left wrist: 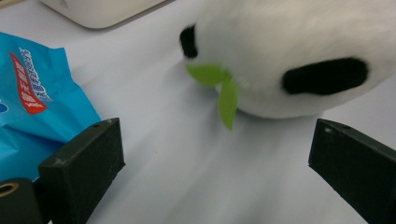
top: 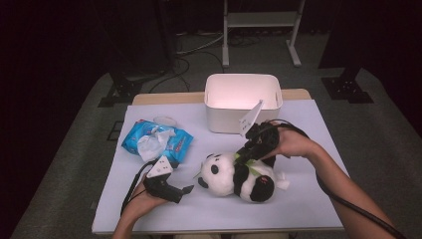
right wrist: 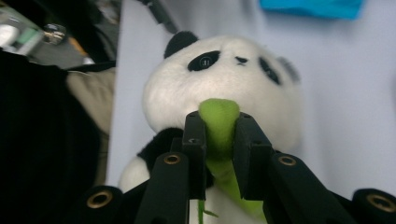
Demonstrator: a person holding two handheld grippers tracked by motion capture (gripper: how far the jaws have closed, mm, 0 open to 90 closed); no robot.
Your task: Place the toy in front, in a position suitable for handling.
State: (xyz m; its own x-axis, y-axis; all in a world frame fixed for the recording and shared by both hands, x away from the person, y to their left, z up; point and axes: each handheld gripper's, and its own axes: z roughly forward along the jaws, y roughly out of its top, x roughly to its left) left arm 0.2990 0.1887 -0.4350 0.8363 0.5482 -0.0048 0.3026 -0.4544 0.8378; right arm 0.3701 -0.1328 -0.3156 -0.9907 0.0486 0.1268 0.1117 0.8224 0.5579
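In the middle of the table (top: 149, 214), toward the near edge, a plush panda (top: 238, 177) lies on its side on the white cover, its head to the left and its black legs to the right. The right gripper (top: 245, 155) comes down on it from the far right, its jaws pressed on the green stalk (right wrist: 219, 126) at the toy's chest, with the stalk pinched between the pads. The left gripper (top: 185, 191) rests low at the near left, just beside the panda's head, its jaws spread wide with nothing between them. A blue wipes packet (top: 157, 140) lies at the far left, and a white bin (top: 243, 102) stands at the far side, behind the panda.
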